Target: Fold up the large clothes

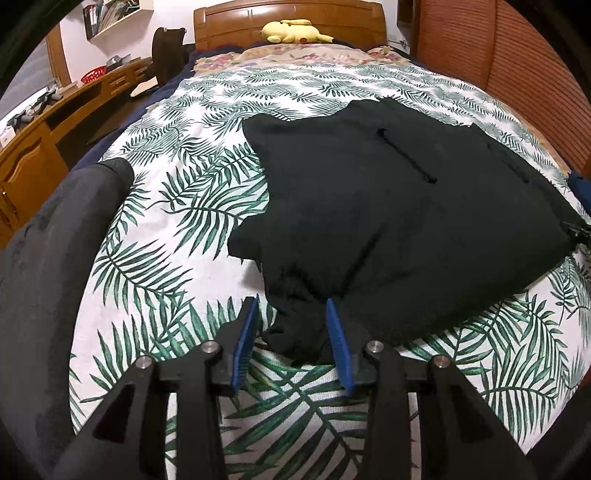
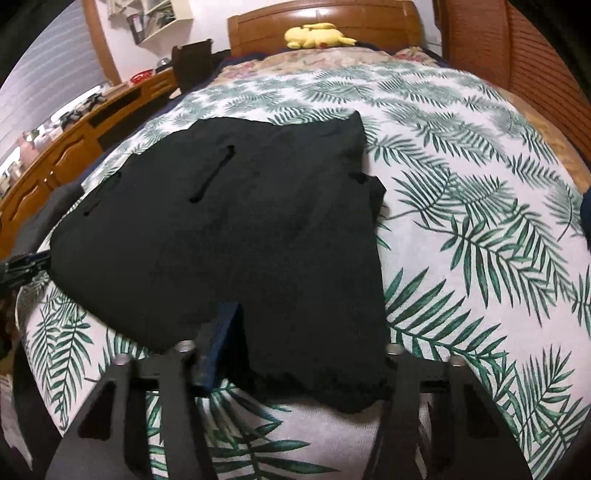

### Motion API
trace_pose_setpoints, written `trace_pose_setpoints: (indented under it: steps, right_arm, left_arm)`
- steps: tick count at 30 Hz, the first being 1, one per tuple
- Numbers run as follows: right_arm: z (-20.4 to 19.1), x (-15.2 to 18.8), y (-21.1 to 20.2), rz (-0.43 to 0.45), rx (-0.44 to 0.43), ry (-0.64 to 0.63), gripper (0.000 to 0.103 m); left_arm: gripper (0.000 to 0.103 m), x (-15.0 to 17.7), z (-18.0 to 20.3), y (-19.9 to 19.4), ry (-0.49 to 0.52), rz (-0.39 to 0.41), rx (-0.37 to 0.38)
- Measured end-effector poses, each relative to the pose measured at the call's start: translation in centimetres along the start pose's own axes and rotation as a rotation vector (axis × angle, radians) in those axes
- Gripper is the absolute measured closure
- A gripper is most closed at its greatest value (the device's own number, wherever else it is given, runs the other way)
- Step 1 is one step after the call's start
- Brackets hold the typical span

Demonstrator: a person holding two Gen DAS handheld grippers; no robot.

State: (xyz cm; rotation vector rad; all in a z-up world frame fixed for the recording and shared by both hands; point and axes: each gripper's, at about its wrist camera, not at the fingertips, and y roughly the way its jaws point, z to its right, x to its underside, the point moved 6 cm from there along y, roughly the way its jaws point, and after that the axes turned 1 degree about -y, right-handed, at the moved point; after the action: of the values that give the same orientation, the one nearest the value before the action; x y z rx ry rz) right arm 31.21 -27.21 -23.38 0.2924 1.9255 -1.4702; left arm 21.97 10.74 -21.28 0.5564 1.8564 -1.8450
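At the bottom centre of the left wrist view, we saw our left gripper (image 1: 291, 325) with its ribbed blue pads (image 1: 246, 341) standing apart, a bunched corner of the black garment (image 1: 388, 206) lying in the gap; no pad pressed the cloth there. In the right wrist view our right gripper (image 2: 291, 332) sat at the lower centre, one blue pad (image 2: 221, 336) showing, the other buried under a draped flap of the black garment (image 2: 229, 236), so we could not tell whether it had closed on anything. The garment was matte, soft-looking cloth, spread in a broad irregular shape across the middle of both frames, with narrow slit-like openings near its upper part and a crinkled lower hem. It lay on a white bedspread (image 1: 177, 206) printed with green palm fronds. At the top centre a yellow plush toy (image 1: 291, 31) rested against the glossy wooden headboard (image 1: 288, 18), and wooden cabinets (image 1: 40, 147) ran along the left edge.
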Motion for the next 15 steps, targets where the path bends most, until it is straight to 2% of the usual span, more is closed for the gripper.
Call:
trace_pose_setpoints:
  steps: [1, 2, 5, 7, 10, 15]
  right_arm:
    - [-0.1, -0.1, -0.1, 0.005, 0.003, -0.008, 0.064]
    - [-0.2, -0.2, -0.3, 0.009, -0.002, -0.015, 0.072]
    - [-0.5, -0.6, -1.1, 0.038, -0.002, -0.041, 0.08]
    - [-0.8, -0.8, -1.4, 0.051, 0.007, -0.061, 0.082]
    - [-1.2, -1.3, -2.7, 0.079, 0.003, -0.076, 0.085]
    - [-1.5, -0.5, -5.5, 0.097, -0.036, -0.074, 0.086]
  left_arm:
    - [0.067, 0.0, -0.1, 0.0, -0.006, 0.0, 0.004]
    - [0.075, 0.0, 0.0, -0.1, -0.011, 0.0, 0.018]
    - [0.091, 0.0, 0.3, -0.6, 0.003, 0.006, 0.023]
    - [0.097, -0.1, 0.8, -1.4, 0.021, 0.034, 0.009]
    - [0.1, -0.5, 1.2, -3.1, 0.027, 0.078, 0.006]
    - [0.1, 0.1, 1.3, -6.8, 0.009, 0.137, 0.06]
